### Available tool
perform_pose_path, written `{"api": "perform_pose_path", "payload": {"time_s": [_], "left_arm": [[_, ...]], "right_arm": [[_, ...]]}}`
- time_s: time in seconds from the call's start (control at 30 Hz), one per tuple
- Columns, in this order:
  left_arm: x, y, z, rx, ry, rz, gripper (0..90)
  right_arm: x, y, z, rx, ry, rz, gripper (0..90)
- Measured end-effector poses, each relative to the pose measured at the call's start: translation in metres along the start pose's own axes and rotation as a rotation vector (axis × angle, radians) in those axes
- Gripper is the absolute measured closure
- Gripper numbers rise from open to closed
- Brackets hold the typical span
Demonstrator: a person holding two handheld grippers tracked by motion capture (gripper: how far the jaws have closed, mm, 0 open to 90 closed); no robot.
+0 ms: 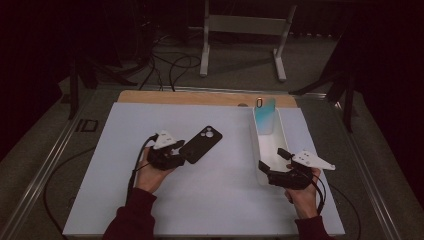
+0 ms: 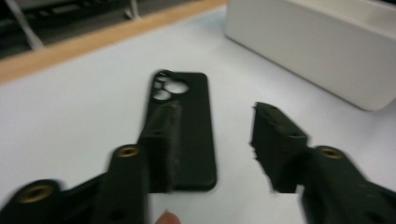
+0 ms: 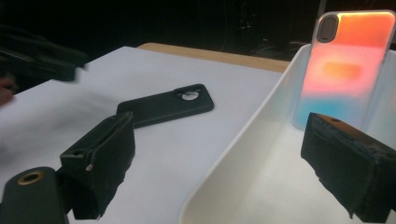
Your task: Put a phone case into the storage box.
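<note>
Left gripper (image 2: 212, 144) jaws apart, nothing clamped; black phone case (image 2: 187, 126) flat on white surface (image 1: 210, 200) beneath them. Right gripper (image 3: 219, 163) jaws open, straddling white bin (image 3: 243, 154) wall; gradient phone case (image 3: 348, 65) leans inside, far end.

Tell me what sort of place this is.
Likely a lab recording station: a white-topped table in a dark room, cables on the floor, and a person working two handheld grippers over phone cases.
</note>
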State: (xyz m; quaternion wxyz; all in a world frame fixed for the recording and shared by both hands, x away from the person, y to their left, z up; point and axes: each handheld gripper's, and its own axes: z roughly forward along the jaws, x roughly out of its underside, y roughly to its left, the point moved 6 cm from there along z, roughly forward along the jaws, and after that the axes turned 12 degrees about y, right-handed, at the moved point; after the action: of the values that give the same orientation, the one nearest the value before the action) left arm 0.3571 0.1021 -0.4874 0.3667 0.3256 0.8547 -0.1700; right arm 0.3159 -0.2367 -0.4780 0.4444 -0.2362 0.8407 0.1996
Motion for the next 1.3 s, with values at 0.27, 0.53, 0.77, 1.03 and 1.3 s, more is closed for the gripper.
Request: {"api": "perform_pose_path", "payload": {"time_s": [0.27, 0.53, 0.77, 1.03, 1.3], "left_arm": [[0.03, 0.025, -0.047, -0.123, -0.038, -0.031, 14.9], [0.061, 0.035, -0.077, -0.133, -0.064, -0.054, 0.5], [0.072, 0.04, -0.088, -0.149, -0.098, -0.077, 0.0], [0.075, 0.045, -0.094, -0.162, -0.143, -0.104, 0.0], [0.076, 0.049, -0.094, -0.18, -0.135, -0.119, 0.0]], "right_arm": [[0.0, 0.0, 0.0, 0.004, -0.012, -0.024, 9.7], [-0.002, 0.002, -0.003, 0.006, -0.06, -0.048, 9.3], [-0.003, 0.005, -0.007, 0.008, -0.083, -0.06, 8.8], [0.002, 0.006, -0.01, 0.018, -0.093, -0.082, 8.8], [0.003, 0.009, -0.009, 0.026, -0.087, -0.086, 8.8]]}}
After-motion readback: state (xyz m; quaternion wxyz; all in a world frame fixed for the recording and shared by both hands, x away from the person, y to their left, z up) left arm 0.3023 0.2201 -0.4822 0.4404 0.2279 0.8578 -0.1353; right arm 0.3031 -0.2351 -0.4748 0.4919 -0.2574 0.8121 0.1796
